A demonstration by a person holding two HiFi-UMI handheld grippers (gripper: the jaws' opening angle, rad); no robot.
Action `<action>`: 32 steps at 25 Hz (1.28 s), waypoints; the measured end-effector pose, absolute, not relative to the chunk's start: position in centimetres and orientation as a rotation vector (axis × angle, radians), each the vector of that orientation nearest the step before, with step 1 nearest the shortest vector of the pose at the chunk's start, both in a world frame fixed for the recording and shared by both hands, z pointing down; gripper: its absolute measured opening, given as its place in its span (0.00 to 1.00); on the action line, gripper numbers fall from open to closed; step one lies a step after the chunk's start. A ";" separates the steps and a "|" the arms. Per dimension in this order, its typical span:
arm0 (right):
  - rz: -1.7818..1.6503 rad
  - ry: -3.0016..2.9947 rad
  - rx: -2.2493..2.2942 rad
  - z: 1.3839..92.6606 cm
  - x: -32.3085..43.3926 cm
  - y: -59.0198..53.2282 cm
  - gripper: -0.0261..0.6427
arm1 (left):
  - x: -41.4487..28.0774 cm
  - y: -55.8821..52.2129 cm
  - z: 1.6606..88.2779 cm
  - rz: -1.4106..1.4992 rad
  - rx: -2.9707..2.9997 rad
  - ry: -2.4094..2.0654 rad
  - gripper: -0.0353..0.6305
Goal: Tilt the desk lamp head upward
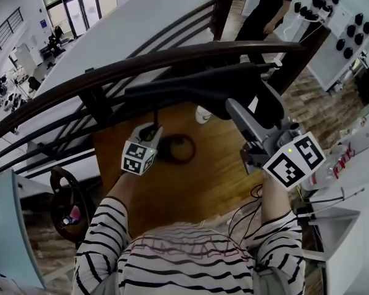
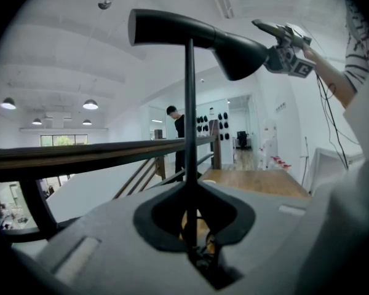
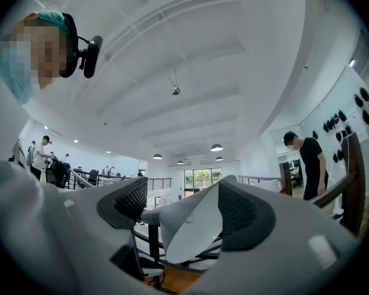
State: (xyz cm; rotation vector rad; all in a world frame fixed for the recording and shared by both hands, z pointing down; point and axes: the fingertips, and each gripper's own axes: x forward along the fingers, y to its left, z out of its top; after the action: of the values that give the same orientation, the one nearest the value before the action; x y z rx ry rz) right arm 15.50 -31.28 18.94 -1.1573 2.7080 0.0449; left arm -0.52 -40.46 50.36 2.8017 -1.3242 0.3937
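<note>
You have the black desk lamp with its thin upright stem and long flat head (image 1: 184,91) standing on the bare wooden worktop (image 1: 209,177). Its ring-shaped black base (image 1: 178,148) lies near the middle of the head view, and the head stretches across the frame just under the dark curved wooden handrail (image 1: 172,57). Your left claw (image 2: 190,226) is clenched on the thin black stem (image 2: 189,115) low down, close above the base. That reads as a brace, so the lamp neither tips nor slides while its top is levered. Your right claw (image 3: 184,211) is clenched on the cone-shaped shade (image 3: 187,226) at the end of the head, whose pale inner face shows between the dark ribbed pads (image 3: 243,211). In the left gripper view that cone sits at upper right, with the claw on it from the right. Gripping that far end gives you the longest lever about the joint at the top of the stem. The head looks near level there, so I judge the tilt begun at most, not finished. Raise the cone end gently while holding the stem firm. The handrail seems to pass close by the head, though how near it truly is I cannot tell.
</note>
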 end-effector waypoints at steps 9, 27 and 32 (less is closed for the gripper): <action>0.094 2.666 -1.190 18.9 15.2 -31.7 0.58 | -0.8 -40.7 50.5 0.375 2.792 -1.322 0.12; -0.048 2.535 -1.336 25.7 15.0 -30.0 0.59 | -2.1 -38.2 51.5 0.418 2.800 -1.164 0.36; -0.146 2.454 -1.382 29.1 14.2 -28.0 0.55 | -3.6 -35.3 49.9 0.371 2.837 -1.136 0.36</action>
State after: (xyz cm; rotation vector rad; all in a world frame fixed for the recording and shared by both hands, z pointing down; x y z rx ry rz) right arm 14.23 -28.01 29.09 -1.3818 2.4539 -0.1462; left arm -3.56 -35.32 49.93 2.8374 -1.1359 0.3714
